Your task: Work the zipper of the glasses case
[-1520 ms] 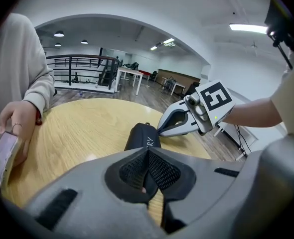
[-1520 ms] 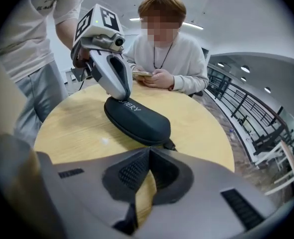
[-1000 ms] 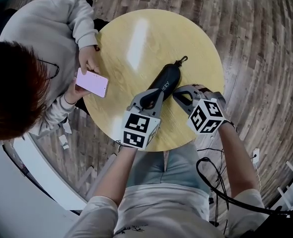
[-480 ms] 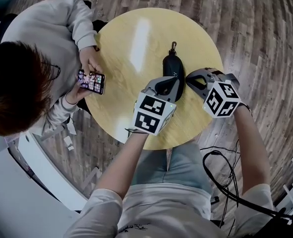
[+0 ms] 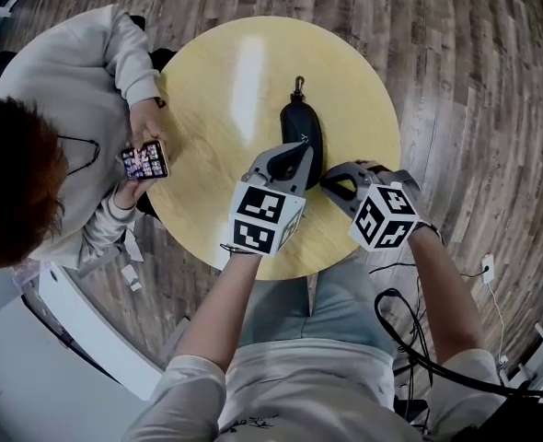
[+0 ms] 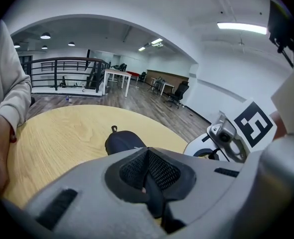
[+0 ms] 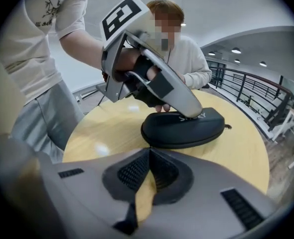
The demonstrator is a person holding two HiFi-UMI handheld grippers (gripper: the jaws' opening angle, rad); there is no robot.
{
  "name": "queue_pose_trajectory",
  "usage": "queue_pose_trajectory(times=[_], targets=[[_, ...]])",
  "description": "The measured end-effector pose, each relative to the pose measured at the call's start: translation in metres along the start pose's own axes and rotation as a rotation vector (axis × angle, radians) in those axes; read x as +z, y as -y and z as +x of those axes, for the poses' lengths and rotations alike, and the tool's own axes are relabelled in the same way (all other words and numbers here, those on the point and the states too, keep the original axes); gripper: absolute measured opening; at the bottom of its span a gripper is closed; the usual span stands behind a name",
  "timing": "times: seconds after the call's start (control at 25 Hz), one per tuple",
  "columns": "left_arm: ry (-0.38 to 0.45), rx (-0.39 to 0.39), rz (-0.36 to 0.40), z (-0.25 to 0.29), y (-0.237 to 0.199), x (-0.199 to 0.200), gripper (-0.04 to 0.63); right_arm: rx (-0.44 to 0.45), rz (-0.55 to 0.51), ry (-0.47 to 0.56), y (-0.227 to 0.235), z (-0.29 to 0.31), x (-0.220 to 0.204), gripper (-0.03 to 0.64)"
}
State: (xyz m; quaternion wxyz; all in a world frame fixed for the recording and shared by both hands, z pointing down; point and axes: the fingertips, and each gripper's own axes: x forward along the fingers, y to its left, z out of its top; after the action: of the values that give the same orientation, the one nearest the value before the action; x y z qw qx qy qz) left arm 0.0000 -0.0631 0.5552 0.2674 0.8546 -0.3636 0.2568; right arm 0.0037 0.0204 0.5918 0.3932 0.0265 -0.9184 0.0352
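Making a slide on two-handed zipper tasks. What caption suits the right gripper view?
Left claw touching the black glasses case on a round wooden table; right claw shut in the foreground.

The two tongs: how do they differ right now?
The left tongs rest their tip on the glasses case; the right tongs stand beside it over the table, not touching. The left tongs point along the case; the right tongs angle in from its side. Both are shut.
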Motion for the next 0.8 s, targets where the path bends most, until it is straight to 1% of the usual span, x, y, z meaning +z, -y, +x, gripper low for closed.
queue_pose_trajectory(times=[0.08,0.2,0.36,0.44,0.56,0.68,0.8], targets=[[0.002,0.004,0.007,-0.001,-0.001,0.000,0.006,-0.002,0.014,0.014,-0.003,0.002,0.002,0.000],[-0.008,-0.005,0.007,-0.001,0.001,0.000,0.006,-0.020,-0.039,-0.022,0.005,-0.008,-0.005,0.000],[-0.020,-0.014,0.026,0.002,0.003,0.001,0.006,-0.071,-0.082,-0.078,0.036,-0.027,-0.024,-0.001],[-0.035,-0.012,0.055,0.008,0.005,0.005,0.008,-0.083,-0.087,-0.089,0.050,-0.032,-0.030,0.000],[-0.048,-0.010,0.087,0.013,0.009,0.008,0.006,-0.044,-0.053,-0.081,0.050,-0.035,-0.032,-0.001],[-0.039,-0.007,0.073,0.011,0.008,0.006,0.006,-0.003,-0.010,-0.056,0.035,-0.036,-0.031,-0.002],[-0.030,-0.004,0.064,0.012,0.007,0.006,0.006,-0.008,0.022,-0.036,0.020,-0.032,-0.026,-0.002]])
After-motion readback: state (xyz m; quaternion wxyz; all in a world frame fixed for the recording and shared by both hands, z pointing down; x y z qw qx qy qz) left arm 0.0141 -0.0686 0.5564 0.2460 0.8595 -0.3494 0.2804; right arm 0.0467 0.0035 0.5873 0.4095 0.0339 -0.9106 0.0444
